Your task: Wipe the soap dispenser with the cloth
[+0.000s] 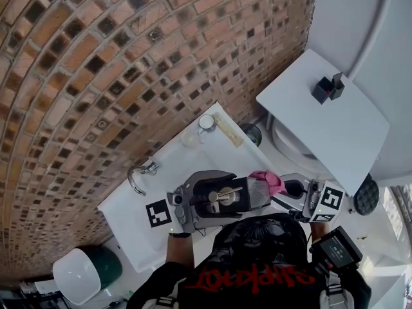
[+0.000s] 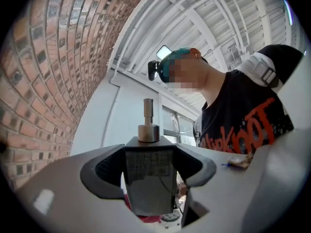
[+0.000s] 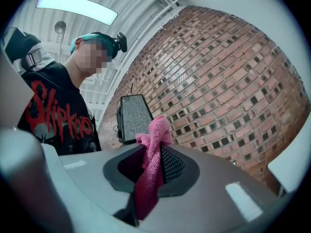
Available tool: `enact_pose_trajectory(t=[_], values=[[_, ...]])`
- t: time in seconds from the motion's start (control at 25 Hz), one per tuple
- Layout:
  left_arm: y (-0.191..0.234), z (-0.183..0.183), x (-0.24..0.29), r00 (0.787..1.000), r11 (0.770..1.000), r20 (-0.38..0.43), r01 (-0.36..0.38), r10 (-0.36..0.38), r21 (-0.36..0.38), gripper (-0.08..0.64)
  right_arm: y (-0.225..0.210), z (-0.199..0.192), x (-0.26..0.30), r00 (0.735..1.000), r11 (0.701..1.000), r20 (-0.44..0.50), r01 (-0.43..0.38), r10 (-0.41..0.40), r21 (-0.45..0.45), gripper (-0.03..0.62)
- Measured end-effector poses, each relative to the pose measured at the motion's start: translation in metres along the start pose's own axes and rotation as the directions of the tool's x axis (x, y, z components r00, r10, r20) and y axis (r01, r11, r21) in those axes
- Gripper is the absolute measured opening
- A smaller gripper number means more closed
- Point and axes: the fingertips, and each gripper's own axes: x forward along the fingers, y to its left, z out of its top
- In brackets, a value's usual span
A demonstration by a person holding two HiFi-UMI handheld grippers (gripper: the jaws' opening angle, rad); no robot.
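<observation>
My left gripper (image 1: 239,197) is shut on the soap dispenser (image 1: 225,197), a dark square bottle with a metal pump (image 2: 147,125) on top. In the left gripper view the bottle (image 2: 148,178) stands upright between the two dark pads (image 2: 104,171), filling the gap of the left gripper (image 2: 148,191). My right gripper (image 1: 288,189) is shut on a pink cloth (image 1: 267,182), which touches the bottle's right side. In the right gripper view the cloth (image 3: 151,159) hangs bunched between the jaws of the right gripper (image 3: 148,171), and the dispenser's flat grey side (image 3: 133,118) rises just beyond it.
Both grippers hover over a white sink (image 1: 161,172) with a chrome tap (image 1: 138,172) against the brick wall (image 1: 96,56). A cup (image 1: 206,122) stands at the sink's far end. A white shelf (image 1: 322,114) with a small dark item (image 1: 328,87) lies right; a white-lidded bin (image 1: 80,272) lower left.
</observation>
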Motion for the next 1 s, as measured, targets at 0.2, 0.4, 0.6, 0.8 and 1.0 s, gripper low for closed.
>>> enact_pose_trajectory(t=[0.2, 0.4, 0.6, 0.8, 1.0], values=[[0.004, -0.001, -0.005, 0.999, 0.999, 0.016, -0.035, 0.035, 0.006, 0.305, -0.001, 0.004, 0.002, 1.0, 1.0, 0.0, 0.004, -0.004, -0.011, 0.052], [-0.004, 0.002, -0.007, 0.999, 1.0, 0.033, -0.006, 0.005, 0.028, 0.307, 0.004, 0.002, 0.01, 1.0, 1.0, -0.007, -0.023, 0.022, -0.012, 0.052], [0.006, -0.012, -0.007, 0.998, 0.997, -0.026, -0.06, 0.061, 0.049, 0.307, -0.01, -0.013, 0.012, 0.999, 1.0, -0.034, 0.006, -0.005, 0.024, 0.052], [0.034, -0.049, -0.014, 0.982, 0.984, -0.079, -0.173, 0.17, -0.038, 0.307, -0.044, -0.046, 0.002, 0.992, 0.985, -0.044, 0.121, -0.117, 0.124, 0.052], [0.045, -0.063, -0.017, 0.975, 0.974, -0.086, -0.211, 0.204, -0.082, 0.307, -0.052, -0.046, -0.015, 0.979, 0.968, -0.029, 0.203, -0.201, 0.146, 0.054]])
